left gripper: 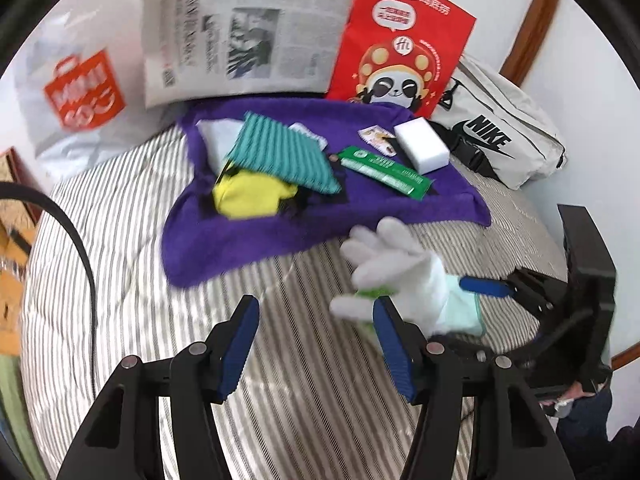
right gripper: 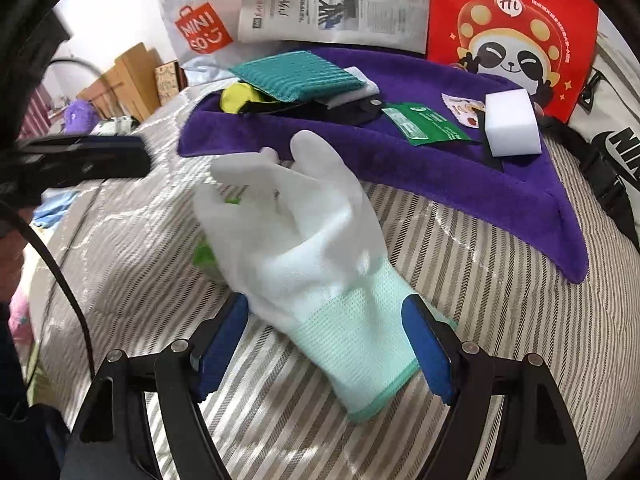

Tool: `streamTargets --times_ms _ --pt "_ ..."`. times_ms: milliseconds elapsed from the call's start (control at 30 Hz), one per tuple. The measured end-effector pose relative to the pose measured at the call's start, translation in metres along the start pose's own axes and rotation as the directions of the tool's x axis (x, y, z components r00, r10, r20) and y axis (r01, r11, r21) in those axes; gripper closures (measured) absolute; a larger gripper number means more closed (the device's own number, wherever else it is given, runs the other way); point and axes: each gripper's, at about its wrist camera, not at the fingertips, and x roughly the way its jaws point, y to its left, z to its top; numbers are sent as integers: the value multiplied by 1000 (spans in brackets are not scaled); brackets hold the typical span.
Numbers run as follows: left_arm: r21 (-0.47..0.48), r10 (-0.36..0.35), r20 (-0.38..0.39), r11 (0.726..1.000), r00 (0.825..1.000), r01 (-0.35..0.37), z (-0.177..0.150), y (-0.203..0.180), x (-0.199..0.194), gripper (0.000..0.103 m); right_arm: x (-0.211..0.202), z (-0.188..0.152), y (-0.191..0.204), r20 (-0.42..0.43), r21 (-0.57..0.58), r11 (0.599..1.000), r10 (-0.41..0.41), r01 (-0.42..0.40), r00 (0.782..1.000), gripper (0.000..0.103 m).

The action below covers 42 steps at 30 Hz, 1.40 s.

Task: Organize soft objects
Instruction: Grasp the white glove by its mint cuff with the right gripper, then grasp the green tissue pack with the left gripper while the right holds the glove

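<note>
Right claw (right gripper: 326, 344) stands wide around the cuff of the white glove (right gripper: 304, 248) without pinching it, left claw (left gripper: 316, 344) half open and empty beside its fingers; we judge the glove light and limp, best gripped at the ribbed cuff.

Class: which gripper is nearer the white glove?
Right. The right gripper straddles the white glove at its cuff, jaws open; the left gripper sits beside its fingers.
</note>
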Motion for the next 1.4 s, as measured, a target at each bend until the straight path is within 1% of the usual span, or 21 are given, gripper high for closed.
streamTargets --times_ms 133,167,233,300,333,367,400,500,567,767,833,933,967,1000,1067,1100,1200,1233,1300,1400 --pt "-44 4 -19 999 1000 -4 -17 13 3 45 6 3 3 20 -23 1000 -15 16 1000 24" --pt "-58 5 -26 998 1000 -6 -21 16 5 45 7 3 4 24 -27 999 -17 18 1000 27" --pt "-73 -6 -36 997 999 3 -27 19 8 45 6 2 6 36 -46 999 -8 9 999 38" --pt "-89 -17 -44 996 999 13 -33 21 11 45 6 4 5 39 -58 998 -6 9 999 64" --pt "-99 -30 -45 995 999 25 -36 22 12 45 5 5 5 36 -63 998 -9 11 999 69" --pt "-109 -41 -46 993 998 36 -38 21 13 45 5 6 4 31 -66 998 -4 6 1000 84" --pt "-119 -50 -47 992 998 44 -41 21 15 45 4 6 2 23 -59 998 11 -10 1000 92" --pt "-130 -77 -60 989 995 68 -45 20 18 45 -6 4 -6 28 -16 999 52 -51 998 93" --pt "-126 -76 -60 990 995 68 -47 18 17 45 -17 1 -12 42 6 999 42 -43 998 93" --pt "-115 -85 -41 990 995 80 -49 17 8 45 -58 -10 -41 104 101 994 -43 32 994 93" --pt "-112 -92 -37 990 995 87 -49 16 8 45 -64 -13 -54 99 133 988 -87 73 991 93" --pt "-100 -116 -44 989 992 111 -47 9 13 44 -62 -20 -70 74 175 978 -130 116 989 93" --pt "-84 -123 -43 989 992 119 -46 5 14 42 -61 -22 -75 68 190 974 -139 124 988 93" --pt "-70 -130 -44 989 991 127 -45 1 16 39 -58 -25 -80 59 205 971 -138 123 989 93" --pt "-29 -146 -48 989 988 145 -42 -9 20 36 -51 -30 -87 38 232 966 -129 117 991 93" --pt "-7 -140 -52 990 989 139 -40 -14 22 33 -46 -33 -89 25 243 963 -127 117 992 93" --pt "73 -102 -48 992 994 106 -33 -26 29 33 -36 -39 -90 14 259 960 -110 103 994 92" --pt "98 -81 -57 991 995 86 -30 -29 34 33 -35 -41 -90 23 265 959 -108 98 994 92" --pt "136 -60 -72 988 996 69 -26 -32 42 33 -35 -42 -90 39 273 958 -107 93 993 91" --pt "177 -47 -77 982 996 60 -22 -33 52 33 -35 -45 -91 63 281 956 -103 81 993 91"
